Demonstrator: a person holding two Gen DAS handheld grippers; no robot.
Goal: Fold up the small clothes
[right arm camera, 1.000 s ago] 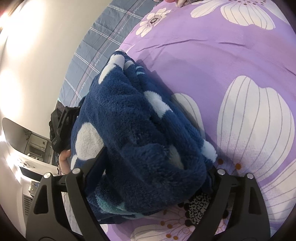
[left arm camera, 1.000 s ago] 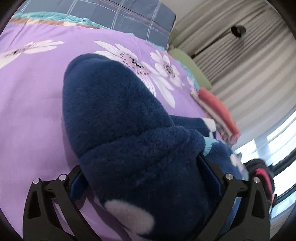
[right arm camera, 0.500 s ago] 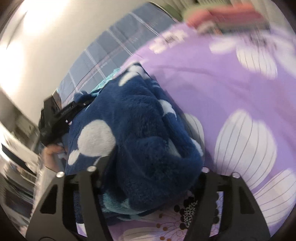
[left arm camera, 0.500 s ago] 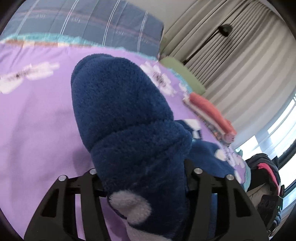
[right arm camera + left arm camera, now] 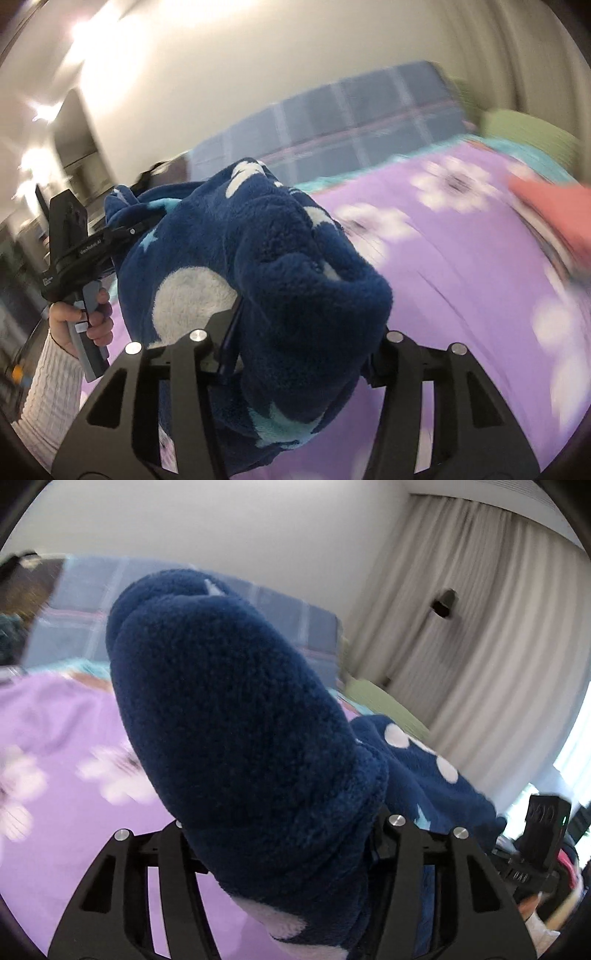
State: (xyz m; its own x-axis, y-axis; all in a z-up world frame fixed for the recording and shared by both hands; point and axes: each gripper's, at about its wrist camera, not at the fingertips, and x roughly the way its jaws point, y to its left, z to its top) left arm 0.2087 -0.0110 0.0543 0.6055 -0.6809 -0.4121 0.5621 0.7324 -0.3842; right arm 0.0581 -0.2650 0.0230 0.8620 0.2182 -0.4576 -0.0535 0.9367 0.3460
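Left gripper (image 5: 284, 834) and right gripper (image 5: 295, 350) clamp navy fleece (image 5: 236, 709); fingertips buried; bedspread (image 5: 461, 280) blurred.

Fingertips buried, background smeared.

Left gripper (image 5: 284, 834) tips swallowed by navy fleece garment (image 5: 236, 716); same for right gripper (image 5: 295, 347) under its bunched fold. Purple floral bedspread (image 5: 55, 738) motion-blurred at left; pink-red smear (image 5: 554, 206) at right edge unidentifiable. Lower garment hem cut off at bottom of both frames.
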